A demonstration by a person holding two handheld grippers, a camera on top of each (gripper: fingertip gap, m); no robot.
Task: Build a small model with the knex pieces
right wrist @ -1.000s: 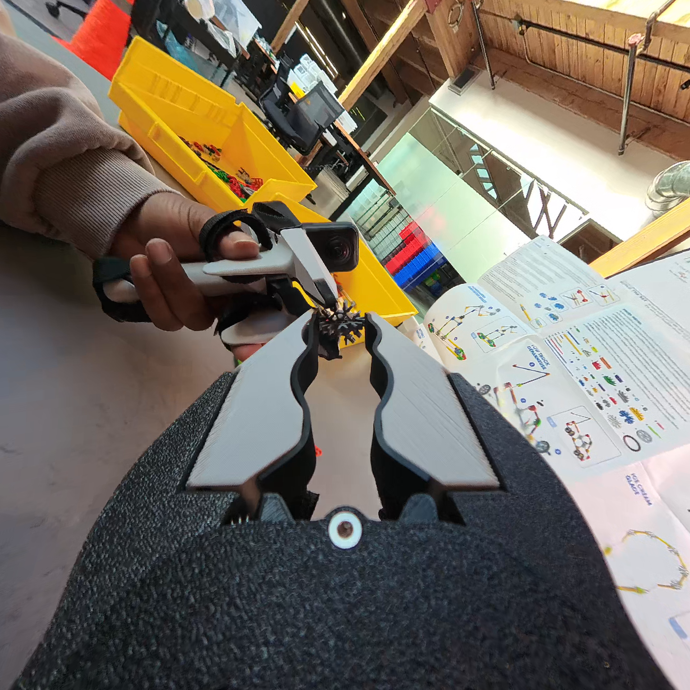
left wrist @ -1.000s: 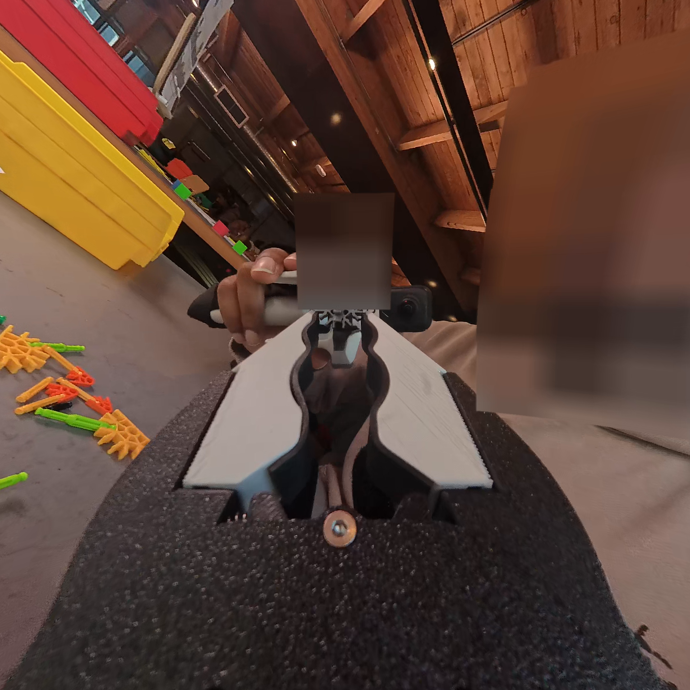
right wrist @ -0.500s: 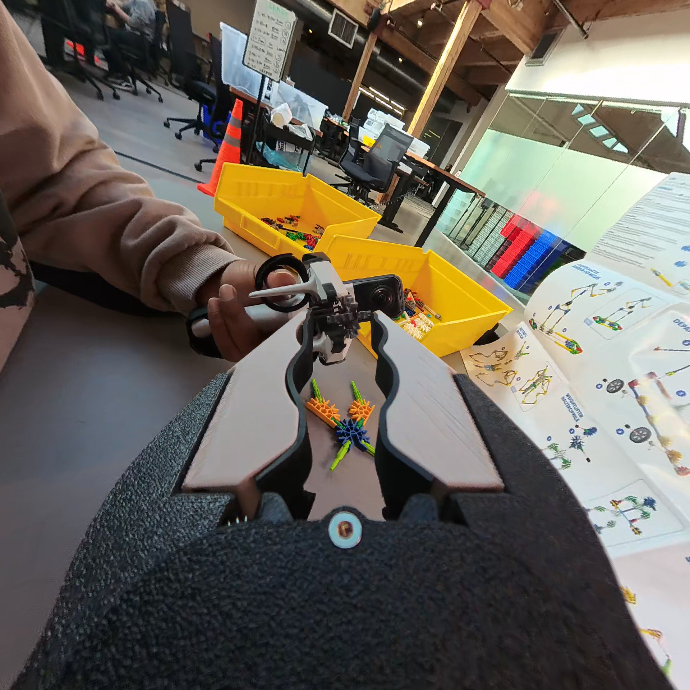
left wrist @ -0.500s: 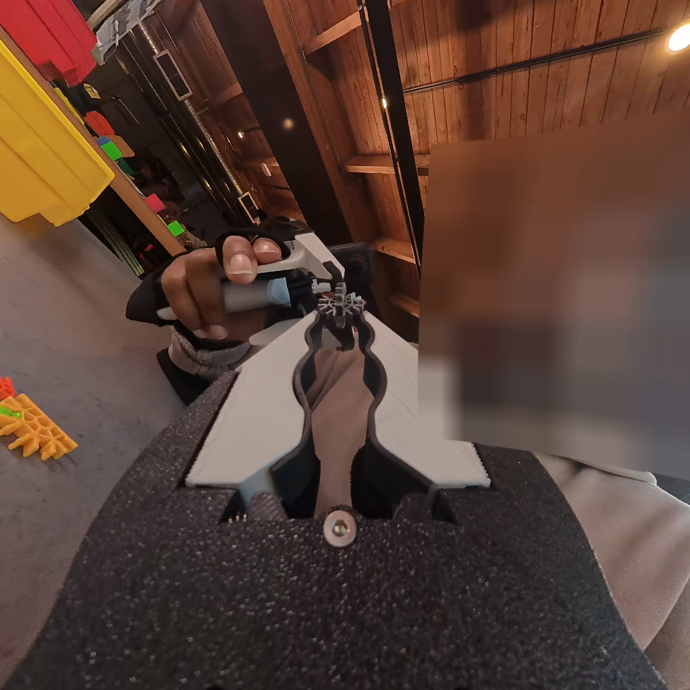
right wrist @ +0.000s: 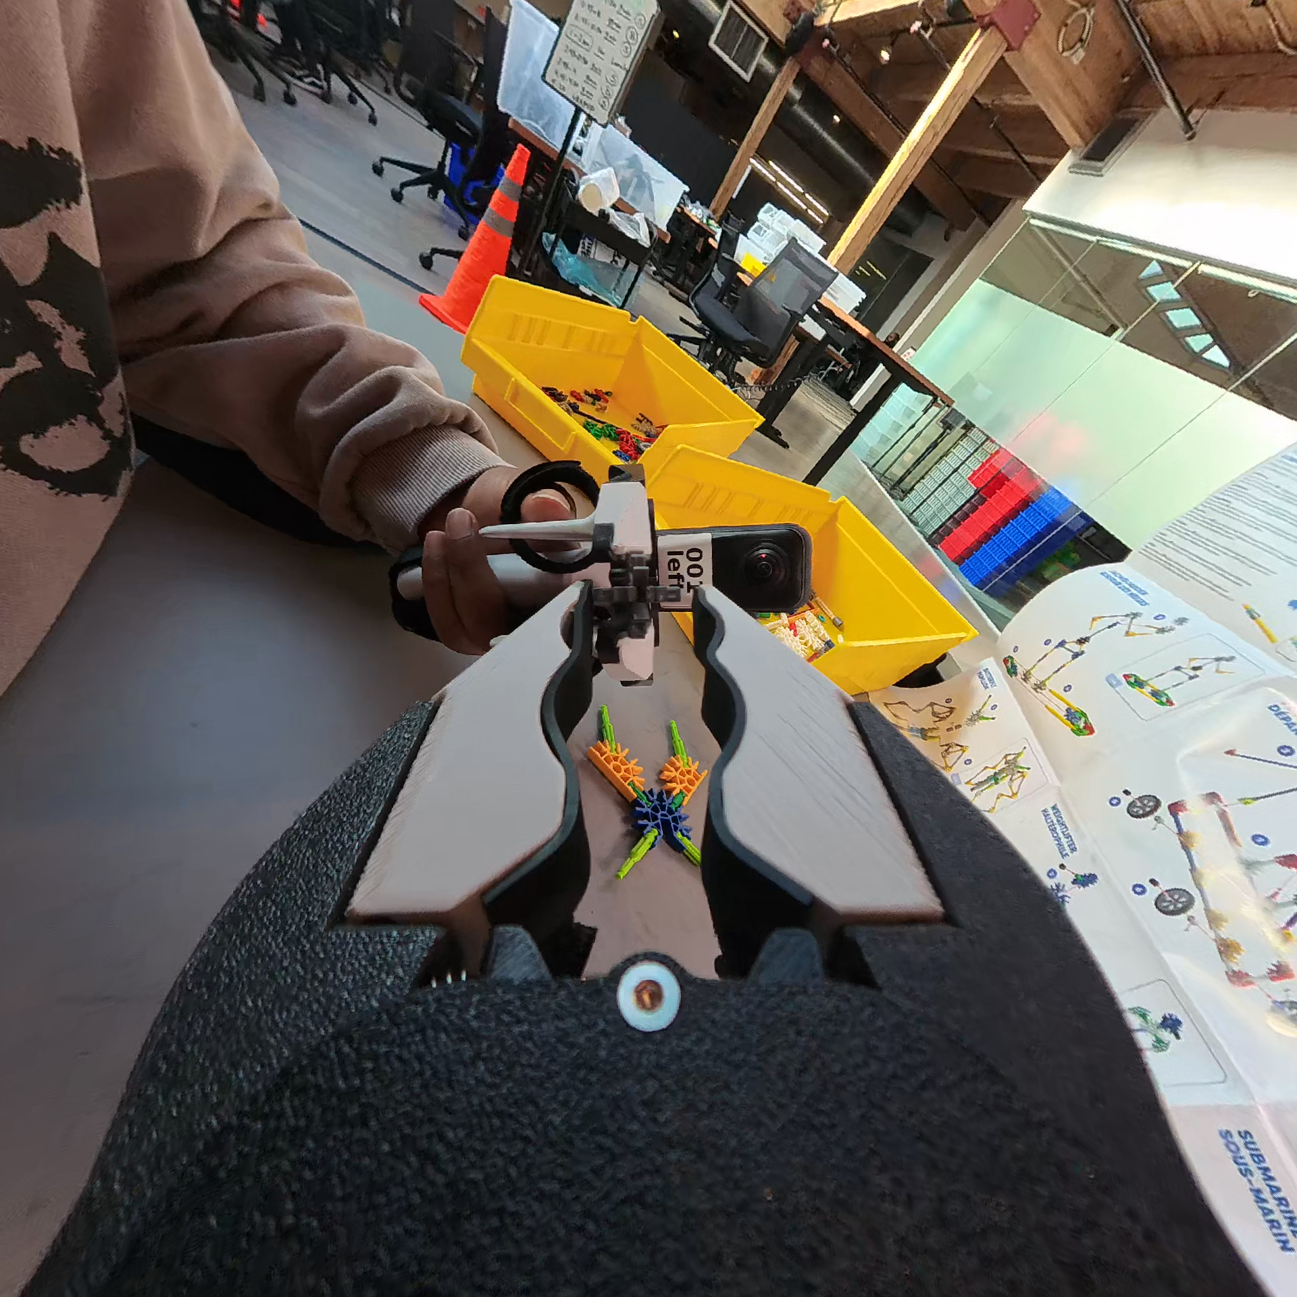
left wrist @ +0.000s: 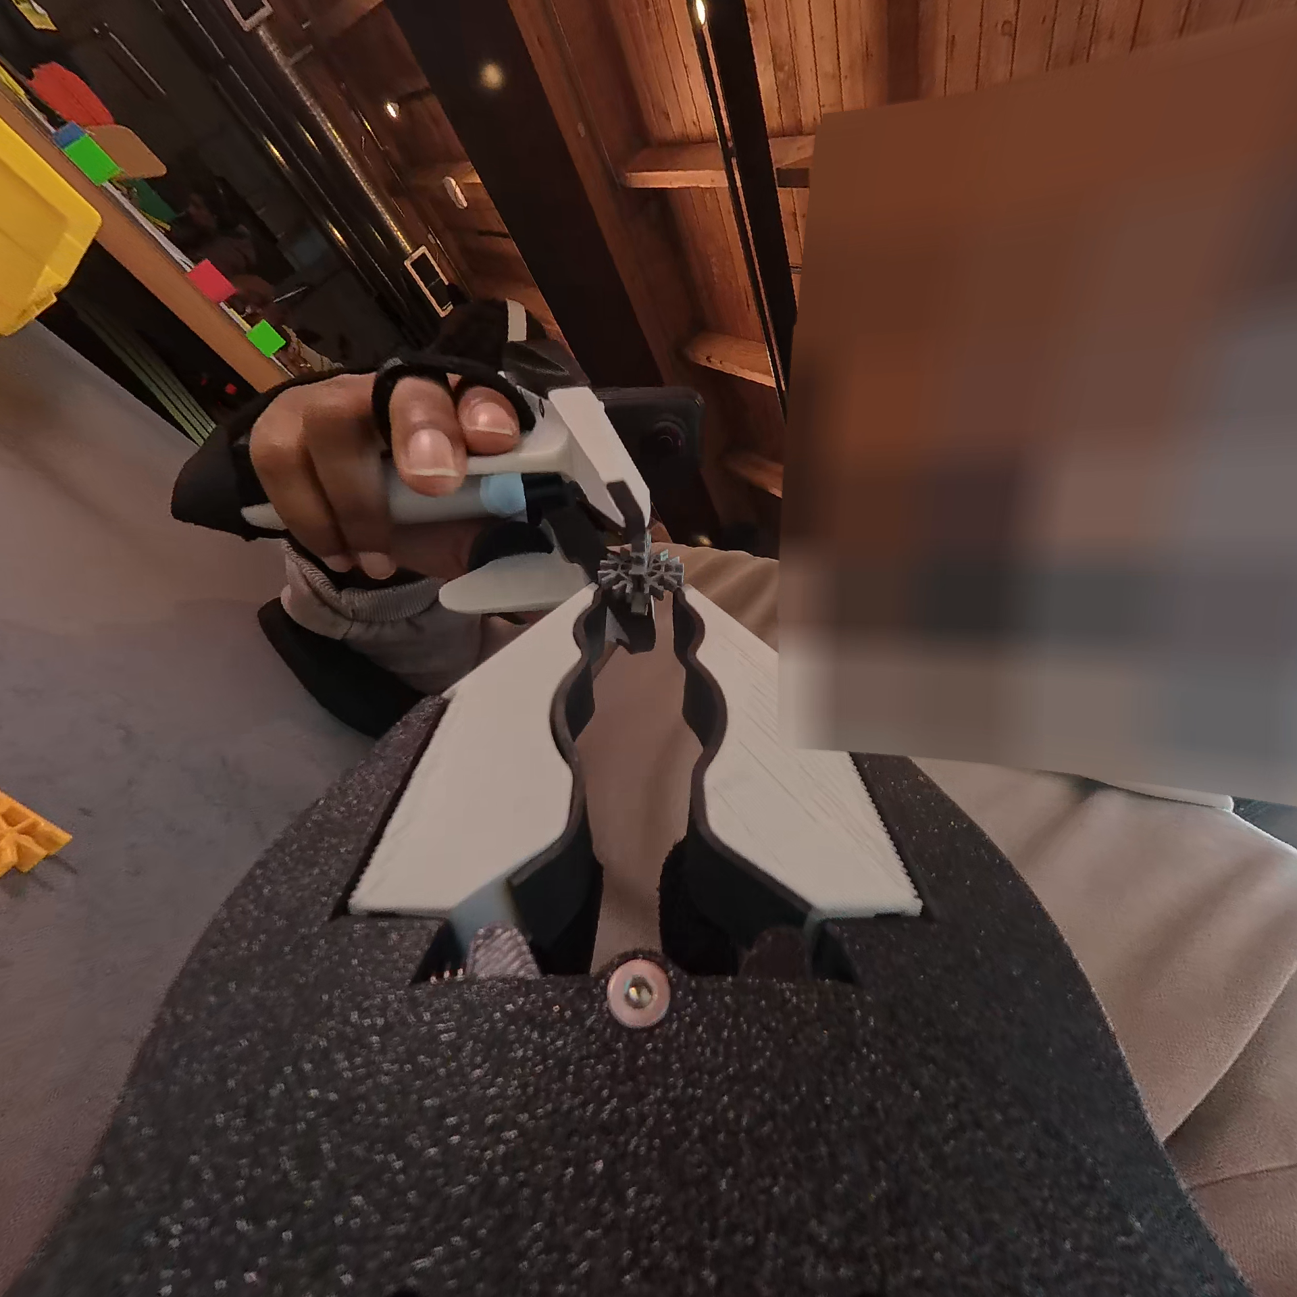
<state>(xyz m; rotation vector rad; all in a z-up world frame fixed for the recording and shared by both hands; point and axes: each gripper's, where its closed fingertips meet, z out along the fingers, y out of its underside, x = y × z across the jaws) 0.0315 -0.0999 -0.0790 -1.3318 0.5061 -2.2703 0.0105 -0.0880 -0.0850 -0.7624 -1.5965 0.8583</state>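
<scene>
Jaws of the left gripper (left wrist: 640,605) stand nearly closed, with their tips pinched on a grey snowflake connector (left wrist: 640,572). Jaws of the right gripper (right wrist: 642,608) stand partly open, with one tip on each side of the same connector (right wrist: 624,596). Whether their pads press on it cannot be told.

**Connector position.** The connector is held in the air above the table (right wrist: 175,702), between the two grippers, which meet tip to tip.

**Connector orientation.**
- The part is a flat toothed disc with no clear long axis.
- In the left wrist view its broad face tilts up toward the camera.
- In the right wrist view it appears closer to edge-on.
- A small grey stub rises from its upper side and meets one finger tip of the right gripper.

**Hands.** The right hand (left wrist: 330,456) and the left hand (right wrist: 456,582) each grip a handle, with fingers through black loops.

**Surroundings.**
- A small assembly (right wrist: 656,807) lies on the table below the right gripper. It has a blue snowflake hub, and green rods cross at the hub in an X. The two far rods carry orange connectors.
- Two yellow bins (right wrist: 610,365) (right wrist: 905,582) holding mixed parts sit beyond it.
- An instruction sheet (right wrist: 1123,772) lies to the right.
- An orange cone (right wrist: 484,245) stands on the floor behind the bins.
- An orange part (left wrist: 28,839) lies at the left edge of the left wrist view.
</scene>
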